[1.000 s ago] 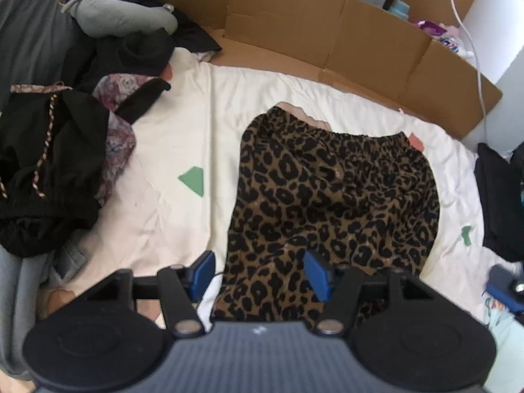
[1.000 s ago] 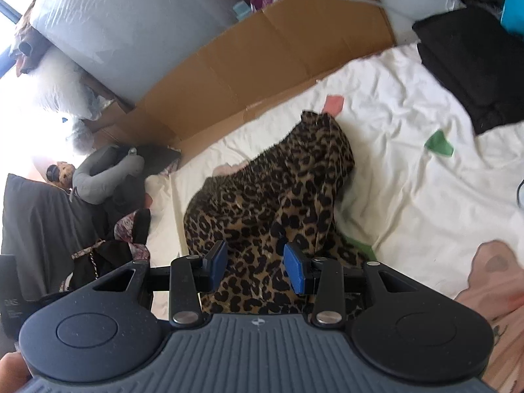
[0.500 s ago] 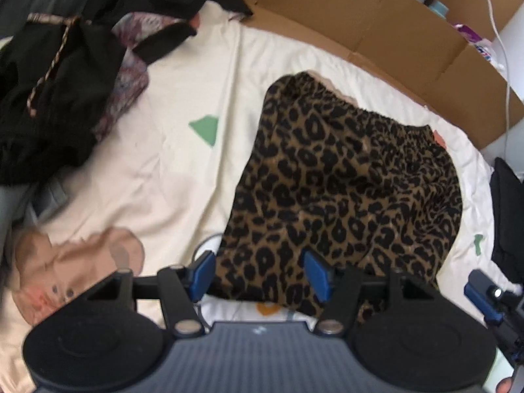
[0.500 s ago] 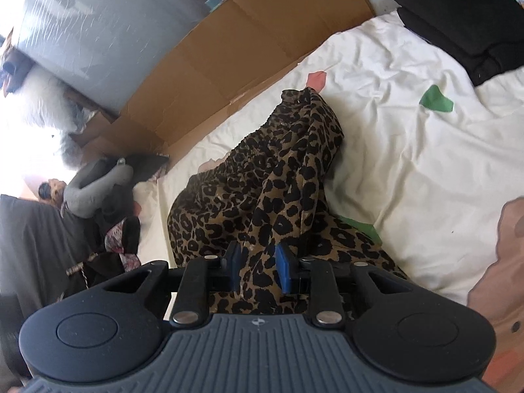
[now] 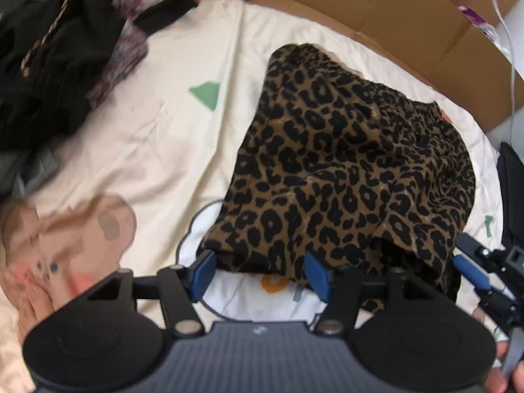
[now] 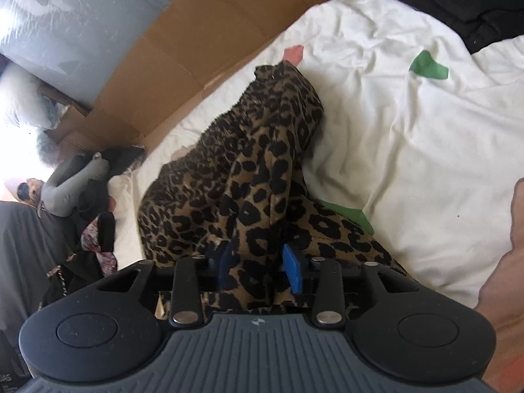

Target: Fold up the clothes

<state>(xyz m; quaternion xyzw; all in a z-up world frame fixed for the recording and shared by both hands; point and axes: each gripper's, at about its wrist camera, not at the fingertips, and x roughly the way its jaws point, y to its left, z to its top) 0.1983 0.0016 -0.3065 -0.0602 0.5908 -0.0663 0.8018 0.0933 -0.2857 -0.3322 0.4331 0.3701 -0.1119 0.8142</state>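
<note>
No readable text, label, brand or number appears in either wrist view. The small pale mark on each gripper body is too small to read, and the printed shapes on the bedsheet point(image 5: 157, 137) carry no lettering.

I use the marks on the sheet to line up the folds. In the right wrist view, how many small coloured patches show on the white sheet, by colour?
Green patches: 2
Pink patch: 1
Total: 3
</note>
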